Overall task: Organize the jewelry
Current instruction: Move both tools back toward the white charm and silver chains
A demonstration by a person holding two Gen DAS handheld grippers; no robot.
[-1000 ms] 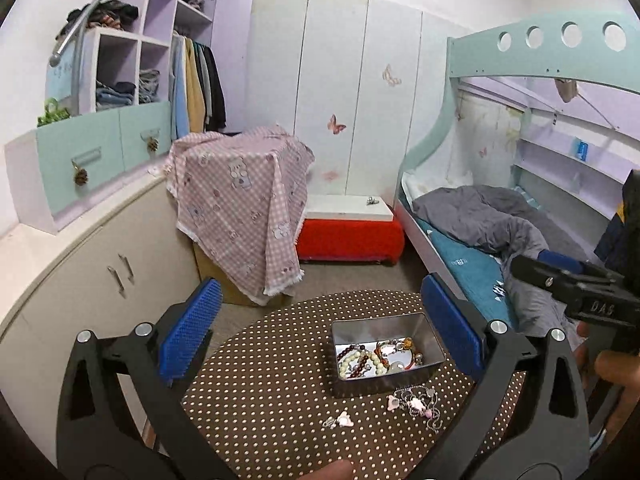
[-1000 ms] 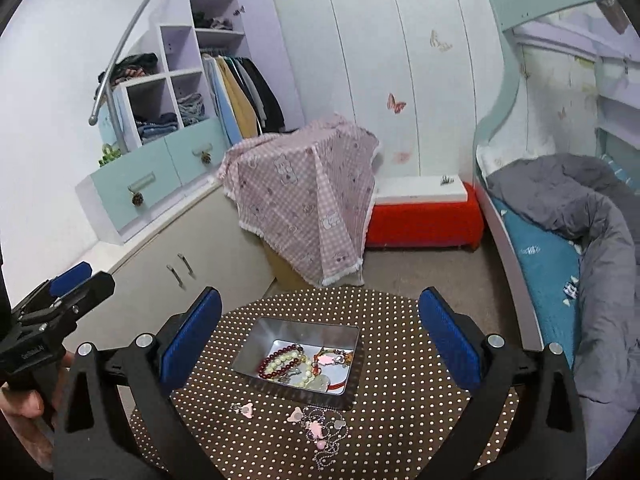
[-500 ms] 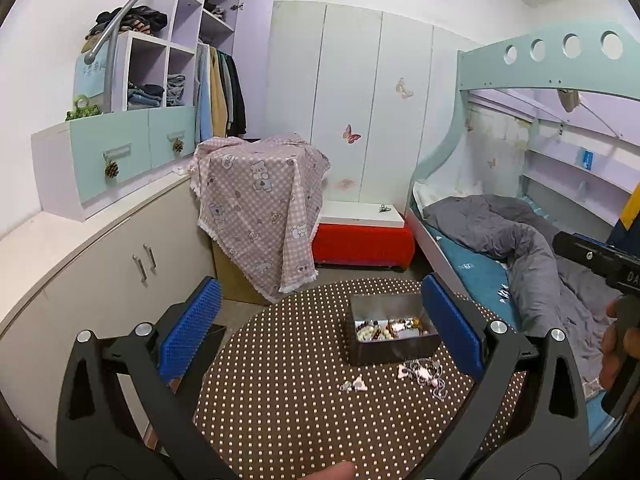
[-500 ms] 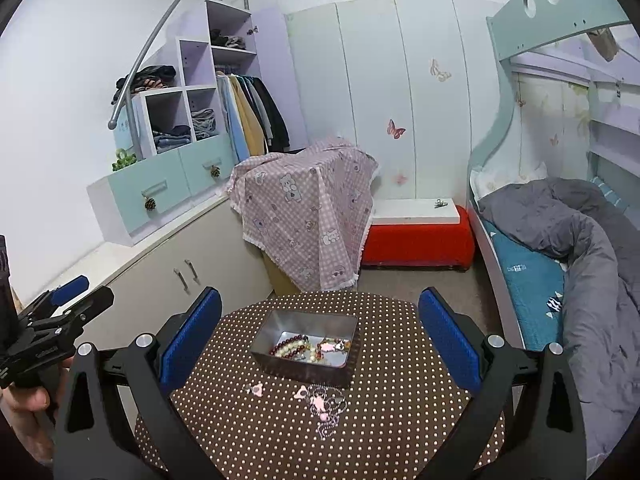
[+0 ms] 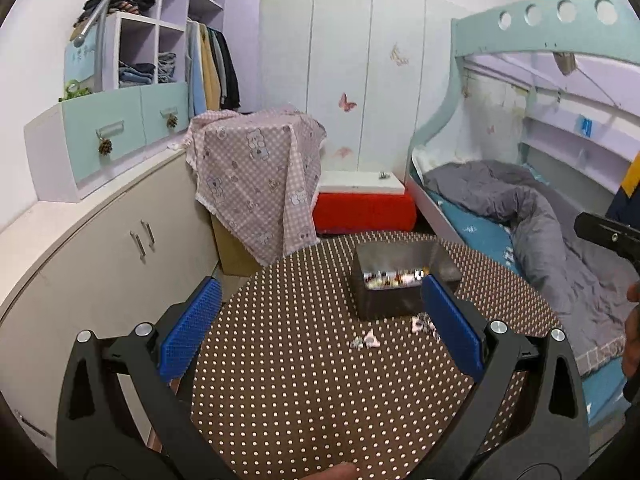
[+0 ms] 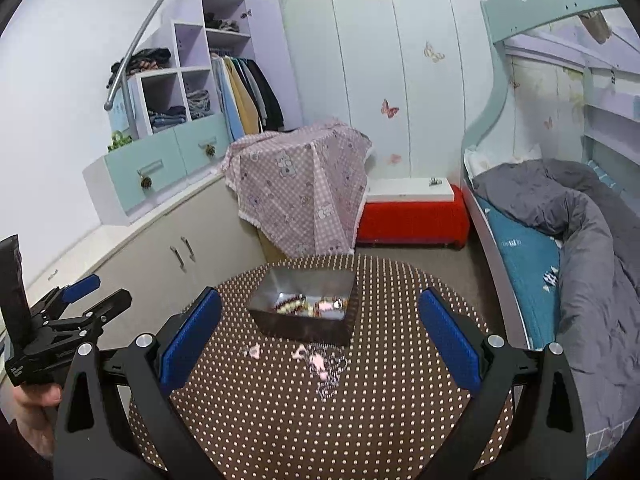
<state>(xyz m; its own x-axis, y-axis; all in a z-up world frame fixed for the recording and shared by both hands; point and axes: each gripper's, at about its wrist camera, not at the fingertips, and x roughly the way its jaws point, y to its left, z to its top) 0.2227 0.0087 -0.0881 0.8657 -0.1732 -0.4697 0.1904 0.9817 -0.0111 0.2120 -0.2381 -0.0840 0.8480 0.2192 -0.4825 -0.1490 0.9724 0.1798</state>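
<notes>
A grey metal tin holding beaded bracelets stands on a round brown polka-dot table. In front of the tin lie small pink pieces and a pink-and-silver chain necklace, partly hidden by my finger in the left wrist view. My left gripper is open and empty, held back from the tin. My right gripper is also open and empty, above the near table half. In the right wrist view the left gripper shows at the far left.
A cabinet run with teal drawers lines the left wall. A pink checked cloth covers a box behind the table, beside a red bench. A bunk bed with a grey duvet fills the right side.
Both grippers have dropped lower and pulled back, so the tin now looks flatter and farther. Both stay open and empty; the jewelry has not moved.
</notes>
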